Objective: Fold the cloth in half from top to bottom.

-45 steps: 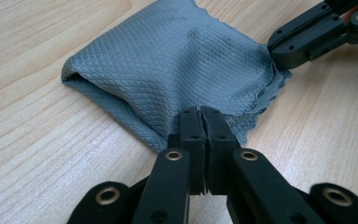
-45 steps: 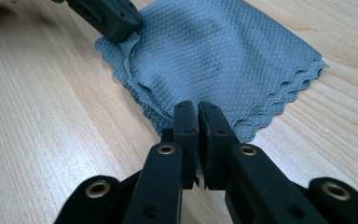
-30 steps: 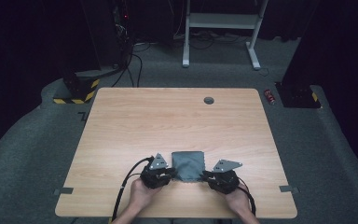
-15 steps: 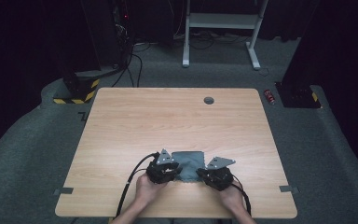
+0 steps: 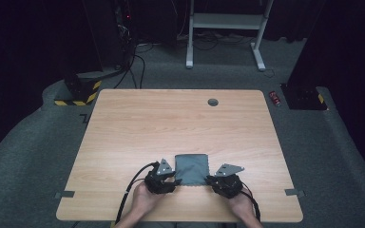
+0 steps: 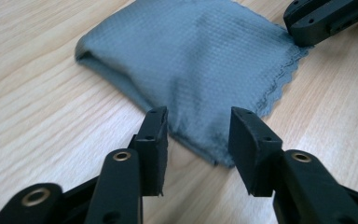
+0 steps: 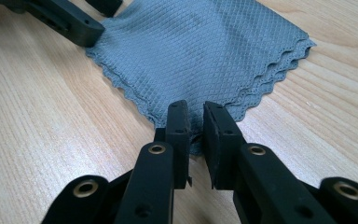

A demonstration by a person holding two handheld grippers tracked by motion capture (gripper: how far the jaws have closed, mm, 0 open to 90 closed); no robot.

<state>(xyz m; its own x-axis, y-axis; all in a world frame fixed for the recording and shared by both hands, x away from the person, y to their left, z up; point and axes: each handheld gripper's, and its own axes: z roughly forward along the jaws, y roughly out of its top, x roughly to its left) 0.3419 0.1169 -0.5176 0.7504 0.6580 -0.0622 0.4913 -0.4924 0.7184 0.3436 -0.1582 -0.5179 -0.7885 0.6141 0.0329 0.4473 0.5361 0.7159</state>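
- High view: folded grey cloth (image 5: 192, 169) lies near the bench (image 5: 171, 123) front edge.
- Left tongs (image 6: 198, 135) have just been opening, jaws astride one cloth corner.
- Right tongs (image 7: 195, 125) pinch another corner.

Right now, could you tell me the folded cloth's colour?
Grey-blue cloth, best in right gripper view.

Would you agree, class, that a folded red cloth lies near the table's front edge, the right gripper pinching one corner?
Not quite: the cloth is grey, not red, as the right gripper view shows. The rest holds: it lies folded near the table's front edge, and the right gripper pinches one corner.
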